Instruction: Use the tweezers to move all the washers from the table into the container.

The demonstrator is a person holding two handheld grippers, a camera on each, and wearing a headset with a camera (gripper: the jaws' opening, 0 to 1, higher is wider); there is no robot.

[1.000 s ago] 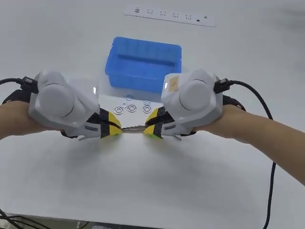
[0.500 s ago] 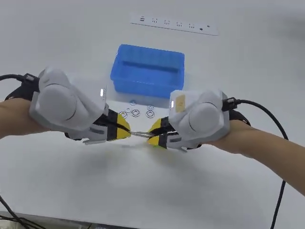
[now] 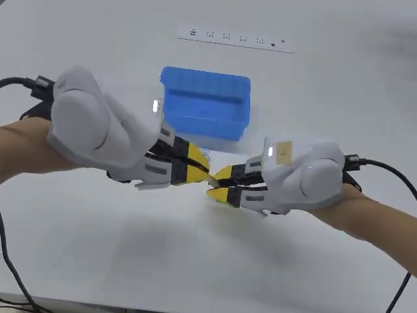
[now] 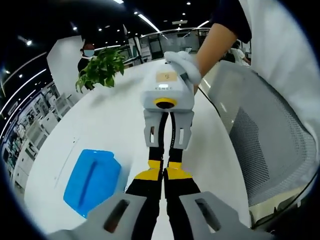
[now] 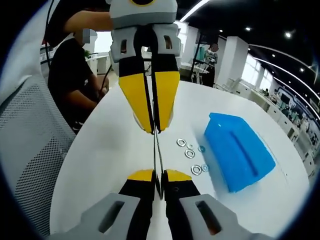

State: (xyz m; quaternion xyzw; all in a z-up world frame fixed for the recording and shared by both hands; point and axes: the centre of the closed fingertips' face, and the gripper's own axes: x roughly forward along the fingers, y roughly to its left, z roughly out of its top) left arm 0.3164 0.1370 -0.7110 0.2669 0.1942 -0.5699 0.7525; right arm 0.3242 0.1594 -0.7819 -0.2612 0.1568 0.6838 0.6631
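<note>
My left gripper [image 5: 153, 126] and my right gripper [image 5: 160, 179] meet nose to nose. Each has its jaws pinched tight on the tweezers [image 5: 156, 152], so the thin steel strip bridges the two in the air, on my side of the blue container [image 5: 240, 150]. The washers [image 5: 190, 153] lie loose in a small cluster on the white table [image 5: 95, 150], close before the container's near wall. I see none inside it (most of its floor is hidden from me). I judge the tweezers light, springy and slick along the blades. Held too near the tips they could not close, so one gripper alone should take them about the middle of the arms, squeezing across the flat sides. The washers look thin, hard and flat to the table, apt to skid under a push. I would nip one by its rim, or with one tip through the hole. As for writing, the power strip [image 3: 234, 38] beyond the container bears markings too small to read. The tan sticker [image 3: 283, 152] on my right gripper is no clearer.
</note>
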